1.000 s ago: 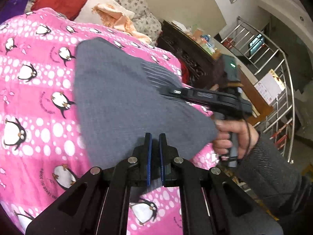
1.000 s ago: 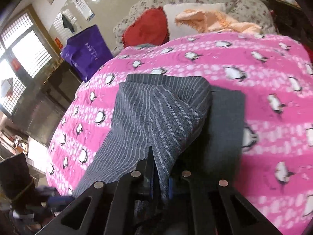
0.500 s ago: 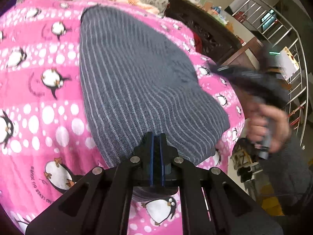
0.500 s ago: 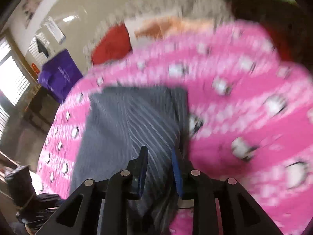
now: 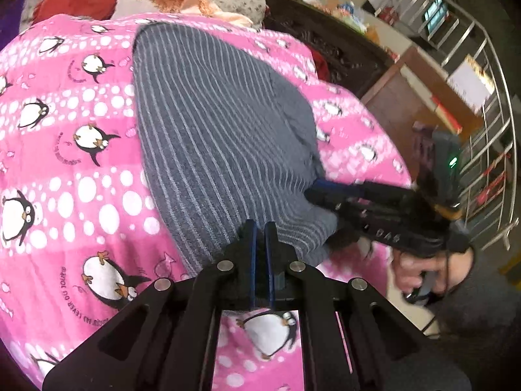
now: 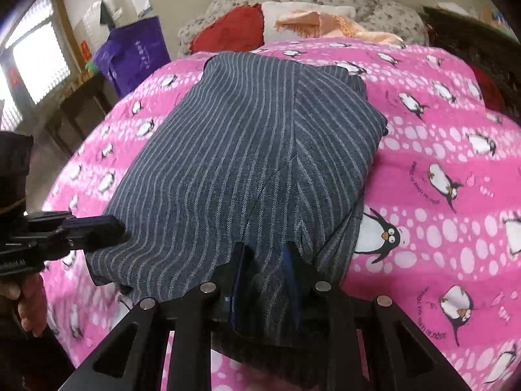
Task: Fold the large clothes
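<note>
A dark grey pinstriped garment (image 5: 215,137) lies folded over on the pink penguin bedspread (image 5: 65,169); it also fills the middle of the right wrist view (image 6: 247,169). My left gripper (image 5: 260,228) is at the garment's near edge, jaws almost together, with a thin gap and no cloth seen between them. It also shows at the left of the right wrist view (image 6: 110,228). My right gripper (image 6: 263,254) is open, its fingers spread with the garment's near edge draped between and over them. In the left wrist view it (image 5: 319,192) reaches in at the garment's right edge.
Red and white pillows (image 6: 234,29) and an orange cloth (image 6: 325,22) lie at the bed's head. A purple bag (image 6: 133,52) stands at the left. A dark wooden cabinet (image 5: 325,49) and a metal railing (image 5: 488,104) are beyond the bed's right side.
The lifted layer of the garment has been laid down over the rest, striped side up. My right gripper has opened. My left gripper's jaws have parted slightly.
</note>
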{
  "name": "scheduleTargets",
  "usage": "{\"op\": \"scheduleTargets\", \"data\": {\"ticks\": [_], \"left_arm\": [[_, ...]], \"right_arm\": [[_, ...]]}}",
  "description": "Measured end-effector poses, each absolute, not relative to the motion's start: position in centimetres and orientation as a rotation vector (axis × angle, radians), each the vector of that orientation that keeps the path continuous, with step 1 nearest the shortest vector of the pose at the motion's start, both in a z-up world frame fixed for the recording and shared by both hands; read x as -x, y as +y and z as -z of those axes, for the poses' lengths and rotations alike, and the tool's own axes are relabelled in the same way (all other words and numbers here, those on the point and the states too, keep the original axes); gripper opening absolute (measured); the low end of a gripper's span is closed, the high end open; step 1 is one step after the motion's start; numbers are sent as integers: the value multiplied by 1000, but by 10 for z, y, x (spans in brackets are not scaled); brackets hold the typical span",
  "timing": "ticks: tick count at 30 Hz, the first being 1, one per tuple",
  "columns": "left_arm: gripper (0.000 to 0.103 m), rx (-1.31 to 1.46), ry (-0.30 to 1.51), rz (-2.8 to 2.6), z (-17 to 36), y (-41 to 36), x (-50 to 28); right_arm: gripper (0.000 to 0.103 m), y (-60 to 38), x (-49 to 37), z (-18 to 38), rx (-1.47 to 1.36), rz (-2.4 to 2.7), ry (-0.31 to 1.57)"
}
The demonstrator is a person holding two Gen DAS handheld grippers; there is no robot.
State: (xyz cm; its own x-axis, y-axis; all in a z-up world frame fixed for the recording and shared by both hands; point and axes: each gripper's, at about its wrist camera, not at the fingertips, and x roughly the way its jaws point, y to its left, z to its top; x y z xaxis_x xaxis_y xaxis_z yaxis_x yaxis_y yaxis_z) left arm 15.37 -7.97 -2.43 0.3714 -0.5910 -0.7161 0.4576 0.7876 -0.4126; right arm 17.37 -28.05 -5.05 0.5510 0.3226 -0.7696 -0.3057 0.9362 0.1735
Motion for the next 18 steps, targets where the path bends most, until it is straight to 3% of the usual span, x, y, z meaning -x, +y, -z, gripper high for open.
{"op": "scheduleTargets", "data": {"ticks": [7, 12, 16, 18], "left_arm": [[3, 158, 993, 725, 38, -76, -154], [3, 141, 986, 719, 38, -81, -155], [3, 155, 989, 718, 35, -85, -154], [3, 162, 980, 698, 18, -89, -157]], "right_arm": [[23, -288, -164, 51, -30, -396, 912], [23, -259, -155, 16, -32, -417, 855], [23, -245, -155, 55, 100, -394, 962], [24, -243, -157, 46, 89, -387, 972]]}}
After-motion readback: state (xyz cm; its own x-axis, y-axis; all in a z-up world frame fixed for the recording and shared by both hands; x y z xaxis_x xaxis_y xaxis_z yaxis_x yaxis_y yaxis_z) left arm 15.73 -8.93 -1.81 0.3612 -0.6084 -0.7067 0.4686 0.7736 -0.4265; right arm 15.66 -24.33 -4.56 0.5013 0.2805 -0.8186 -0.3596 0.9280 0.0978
